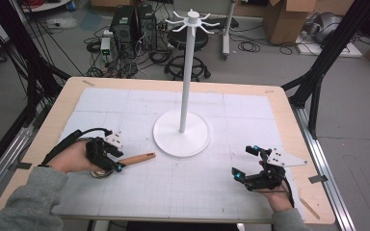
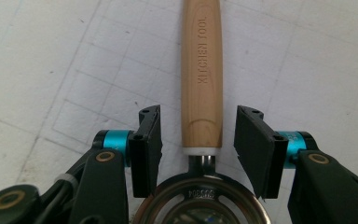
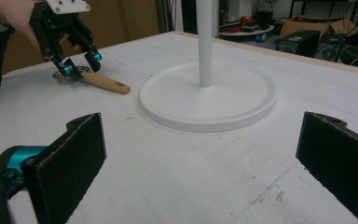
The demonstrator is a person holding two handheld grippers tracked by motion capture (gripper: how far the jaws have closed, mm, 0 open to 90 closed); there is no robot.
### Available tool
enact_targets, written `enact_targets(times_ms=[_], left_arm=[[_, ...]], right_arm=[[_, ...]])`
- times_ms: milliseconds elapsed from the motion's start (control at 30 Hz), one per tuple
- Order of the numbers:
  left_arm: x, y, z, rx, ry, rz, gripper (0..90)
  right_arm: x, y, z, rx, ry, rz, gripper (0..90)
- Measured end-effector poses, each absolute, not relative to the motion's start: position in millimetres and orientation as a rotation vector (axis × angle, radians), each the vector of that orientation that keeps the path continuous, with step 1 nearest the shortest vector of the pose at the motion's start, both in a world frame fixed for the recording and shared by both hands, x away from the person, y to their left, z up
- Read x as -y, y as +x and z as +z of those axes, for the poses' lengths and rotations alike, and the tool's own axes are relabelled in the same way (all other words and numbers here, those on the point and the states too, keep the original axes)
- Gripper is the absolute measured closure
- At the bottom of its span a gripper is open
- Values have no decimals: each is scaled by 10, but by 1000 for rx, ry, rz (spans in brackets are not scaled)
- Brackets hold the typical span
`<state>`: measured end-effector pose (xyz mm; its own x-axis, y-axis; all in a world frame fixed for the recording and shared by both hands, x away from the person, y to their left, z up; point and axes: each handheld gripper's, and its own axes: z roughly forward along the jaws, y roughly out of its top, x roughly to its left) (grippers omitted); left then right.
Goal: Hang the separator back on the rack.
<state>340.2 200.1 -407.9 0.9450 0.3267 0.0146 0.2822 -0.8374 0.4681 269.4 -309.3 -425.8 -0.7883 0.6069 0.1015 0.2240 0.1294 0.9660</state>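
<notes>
A kitchen tool with a wooden handle (image 1: pixel 137 159) (image 2: pixel 201 70) (image 3: pixel 105 83) and a round metal head (image 2: pixel 200 205) lies flat on the white gridded mat (image 1: pixel 183 187), left of centre. My left gripper (image 1: pixel 119 160) (image 2: pixel 198 126) (image 3: pixel 80 64) points down over it, one jaw on each side of the handle near the metal collar. A gap shows on both sides, so the pads (image 2: pixel 149 140) do not touch the wood. My right gripper (image 1: pixel 243 161) (image 3: pixel 200 154) rests low at the front right, wide open with nothing between its jaws.
A white hanging stand (image 1: pixel 188 72) with a round base (image 1: pixel 173 142) (image 3: pixel 242 109) and several hooks on top rises from the middle of the mat. The wooden table edge (image 1: pixel 289 115) frames the mat. Computers, cables and boxes lie on the floor beyond.
</notes>
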Motion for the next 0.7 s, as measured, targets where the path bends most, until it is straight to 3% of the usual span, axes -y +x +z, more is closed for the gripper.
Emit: enact_targets(times_ms=[700], left_arm=[[-2005, 3447, -4141, -430, 2672, 73, 663]], right_arm=[[3097, 2696, -4263, -2101, 804, 1703, 6]])
